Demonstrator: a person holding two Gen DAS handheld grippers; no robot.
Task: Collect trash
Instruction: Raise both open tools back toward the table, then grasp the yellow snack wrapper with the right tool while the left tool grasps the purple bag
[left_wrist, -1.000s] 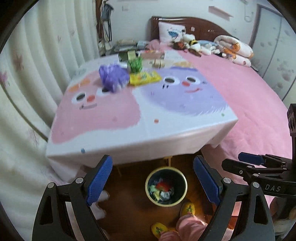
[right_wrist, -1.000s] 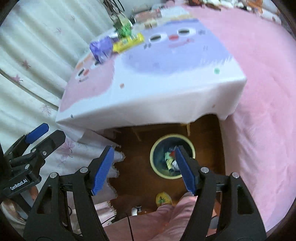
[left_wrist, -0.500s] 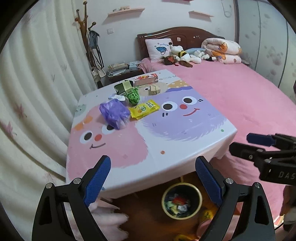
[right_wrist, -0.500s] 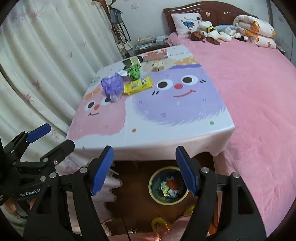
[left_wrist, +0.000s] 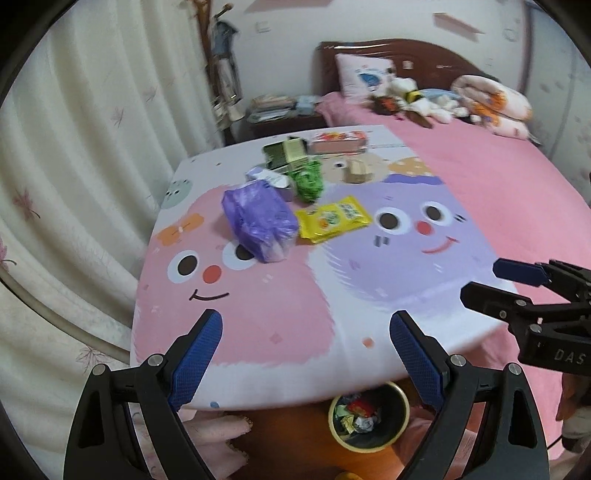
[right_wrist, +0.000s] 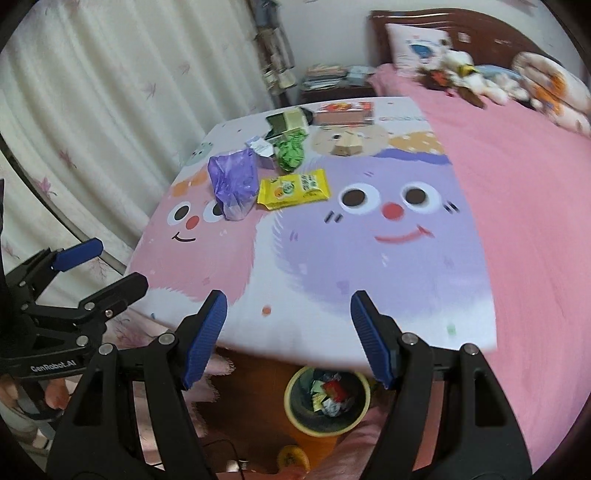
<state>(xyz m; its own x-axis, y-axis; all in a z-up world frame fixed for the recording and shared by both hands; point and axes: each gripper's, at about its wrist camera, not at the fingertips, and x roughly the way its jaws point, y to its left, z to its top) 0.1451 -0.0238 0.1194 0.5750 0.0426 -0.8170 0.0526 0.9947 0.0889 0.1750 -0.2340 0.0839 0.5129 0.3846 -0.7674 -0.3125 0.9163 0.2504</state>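
Note:
A crumpled purple plastic bag (left_wrist: 260, 219) (right_wrist: 233, 181), a yellow snack packet (left_wrist: 332, 218) (right_wrist: 293, 189) and a crumpled green wrapper (left_wrist: 308, 181) (right_wrist: 290, 150) lie on the far left part of the cartoon-face table (left_wrist: 369, 295) (right_wrist: 369, 258). A yellow-rimmed bin (left_wrist: 369, 417) (right_wrist: 327, 400) holding wrappers stands on the floor below the table's near edge. My left gripper (left_wrist: 306, 354) is open and empty above the near edge. My right gripper (right_wrist: 286, 334) is open and empty above the near edge too.
Small boxes (left_wrist: 340, 142) (right_wrist: 345, 112), a green box (left_wrist: 286, 151) and a small carton (right_wrist: 347, 146) sit at the table's far end. A pink bed (left_wrist: 498, 166) lies to the right, curtains (left_wrist: 92, 147) to the left. The right gripper shows in the left view (left_wrist: 517, 288).
Both grippers have risen and tilted up from looking down at the bin to looking across the tabletop. They stay open and empty.

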